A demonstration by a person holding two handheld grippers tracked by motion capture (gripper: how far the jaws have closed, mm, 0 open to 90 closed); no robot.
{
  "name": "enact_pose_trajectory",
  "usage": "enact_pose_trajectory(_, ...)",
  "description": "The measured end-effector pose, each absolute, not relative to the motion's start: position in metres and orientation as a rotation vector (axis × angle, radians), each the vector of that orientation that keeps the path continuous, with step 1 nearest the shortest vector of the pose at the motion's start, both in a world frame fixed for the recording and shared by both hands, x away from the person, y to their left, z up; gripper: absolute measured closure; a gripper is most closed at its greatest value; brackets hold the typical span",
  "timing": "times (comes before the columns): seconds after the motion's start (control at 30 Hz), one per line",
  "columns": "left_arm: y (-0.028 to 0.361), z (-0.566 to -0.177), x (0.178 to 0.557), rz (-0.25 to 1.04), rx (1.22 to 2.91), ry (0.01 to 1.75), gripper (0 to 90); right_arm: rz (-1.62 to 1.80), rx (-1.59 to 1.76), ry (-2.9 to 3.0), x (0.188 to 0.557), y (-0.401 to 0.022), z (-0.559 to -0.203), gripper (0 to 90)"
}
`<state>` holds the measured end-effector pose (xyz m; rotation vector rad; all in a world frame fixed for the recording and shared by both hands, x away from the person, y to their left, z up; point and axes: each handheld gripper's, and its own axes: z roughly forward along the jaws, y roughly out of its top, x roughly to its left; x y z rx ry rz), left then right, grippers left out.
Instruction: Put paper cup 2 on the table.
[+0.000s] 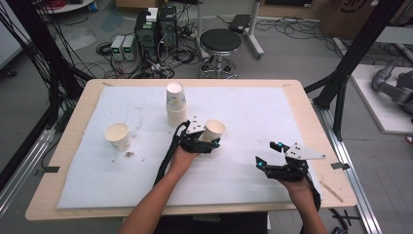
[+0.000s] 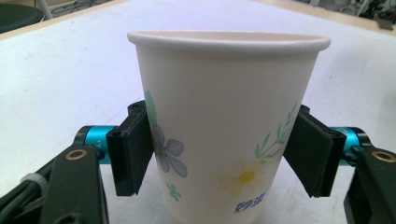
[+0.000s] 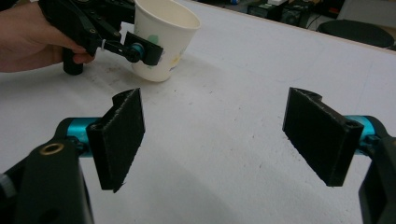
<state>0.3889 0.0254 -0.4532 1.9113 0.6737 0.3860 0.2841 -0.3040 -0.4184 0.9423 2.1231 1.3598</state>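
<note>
A white paper cup with a flower print [image 2: 224, 116] stands upright between the pads of my left gripper [image 2: 219, 149], which press on its two sides low down. From above, that cup [image 1: 213, 129] is near the middle of the white mat [image 1: 253, 112], with the left gripper [image 1: 208, 141] around its lower part. In the right gripper view the cup [image 3: 163, 28] sits at the far left with its base at the mat. My right gripper [image 1: 269, 154] hovers to the right near the front, open and empty [image 3: 219, 135].
Two stacked paper cups [image 1: 176, 105] stand just behind the held cup. A single upright cup [image 1: 118, 135] stands at the left of the mat. The wooden table edge [image 1: 311, 122] frames the mat. A stool [image 1: 220, 44] and cables lie beyond the table.
</note>
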Motion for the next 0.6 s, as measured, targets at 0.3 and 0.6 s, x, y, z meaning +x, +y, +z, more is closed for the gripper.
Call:
enact_pose_trajectory(0.3, 0.034, -0.447, 0.382, 0.362, 1.99, 0.728, 31.4, 1.362, 0.937, 2.125, 0.283, -0.303, -0.418, 21.4)
enact_pose_trajectory(0.6, 0.039, -0.45, 0.375, 0.36, 1.984, 0.737, 29.4, 1.362, 0.939, 2.125, 0.282, -0.303, -0.418, 21.4)
